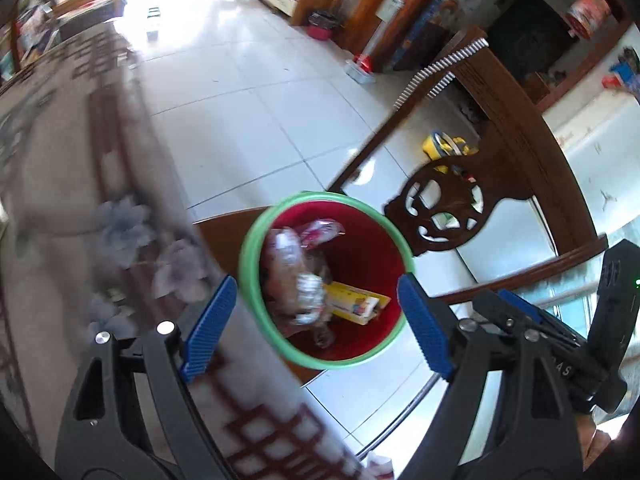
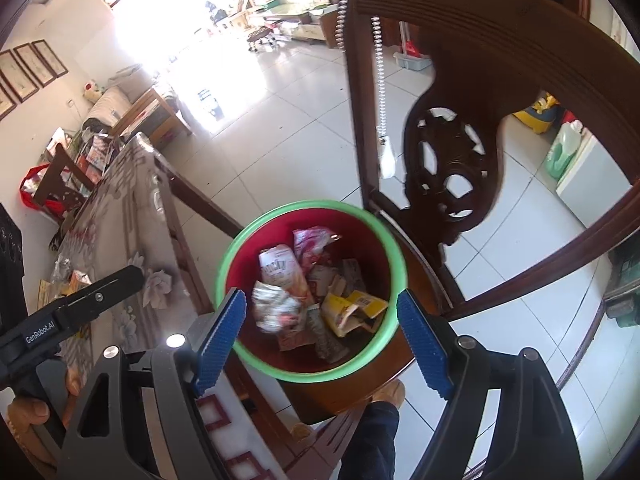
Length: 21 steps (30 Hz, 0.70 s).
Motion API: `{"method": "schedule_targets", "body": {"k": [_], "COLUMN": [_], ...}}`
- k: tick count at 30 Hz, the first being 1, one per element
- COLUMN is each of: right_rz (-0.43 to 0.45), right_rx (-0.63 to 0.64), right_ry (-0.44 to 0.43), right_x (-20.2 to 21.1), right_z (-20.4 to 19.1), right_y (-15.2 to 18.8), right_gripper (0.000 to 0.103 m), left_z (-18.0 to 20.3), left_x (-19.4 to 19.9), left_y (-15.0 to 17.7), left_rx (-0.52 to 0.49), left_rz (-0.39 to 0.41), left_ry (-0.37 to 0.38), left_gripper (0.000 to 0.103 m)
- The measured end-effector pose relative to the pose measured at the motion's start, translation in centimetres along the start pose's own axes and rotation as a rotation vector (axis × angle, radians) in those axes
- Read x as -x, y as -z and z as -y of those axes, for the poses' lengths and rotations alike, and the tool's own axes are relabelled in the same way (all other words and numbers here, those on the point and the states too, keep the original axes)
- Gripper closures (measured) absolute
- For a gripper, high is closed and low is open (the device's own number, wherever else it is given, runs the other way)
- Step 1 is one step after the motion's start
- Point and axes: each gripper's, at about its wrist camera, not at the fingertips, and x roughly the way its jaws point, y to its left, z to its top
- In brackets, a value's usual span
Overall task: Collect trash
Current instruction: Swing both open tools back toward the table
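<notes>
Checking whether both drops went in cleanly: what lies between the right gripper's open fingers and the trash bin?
Nothing. In the right wrist view the right gripper is open and empty above the bin, which holds wrappers and a yellow packet.

One red bin (image 2: 384, 280) with a green rim stands on one wooden chair (image 2: 452, 172). Inside lie about six pieces of trash: one silver crumpled wrapper (image 2: 276, 306), one tan snack packet (image 2: 280, 270), one pink wrapper (image 2: 312, 242), one yellow packet (image 2: 352, 308), and a couple of dull scraps too jumbled to count surely. Two grippers show, each with two blue pads (image 2: 220, 336).
</notes>
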Motion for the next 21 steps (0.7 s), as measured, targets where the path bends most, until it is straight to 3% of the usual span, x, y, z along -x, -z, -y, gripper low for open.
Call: {"method": "schedule_targets", "body": {"k": [10,21], "right_rz": [-0.038,-0.124], "right_rx": [0.175,0.362], "right_ry": [-0.094,-0.220], "right_x": [-1.8,-4.9], "right_z": [-10.5,-24.7], "right_y": [1.0,4.9], "right_gripper": [0.026,0.022], "left_z": [-11.5,-23.2], "left_x": [7.9,16.1], "left_y": [4.1,10.1], "left_rx": [0.242,0.457], "left_rz": [0.091,0.182], "left_ry": [-0.112,-0.217], "left_gripper": [0.022,0.022]}}
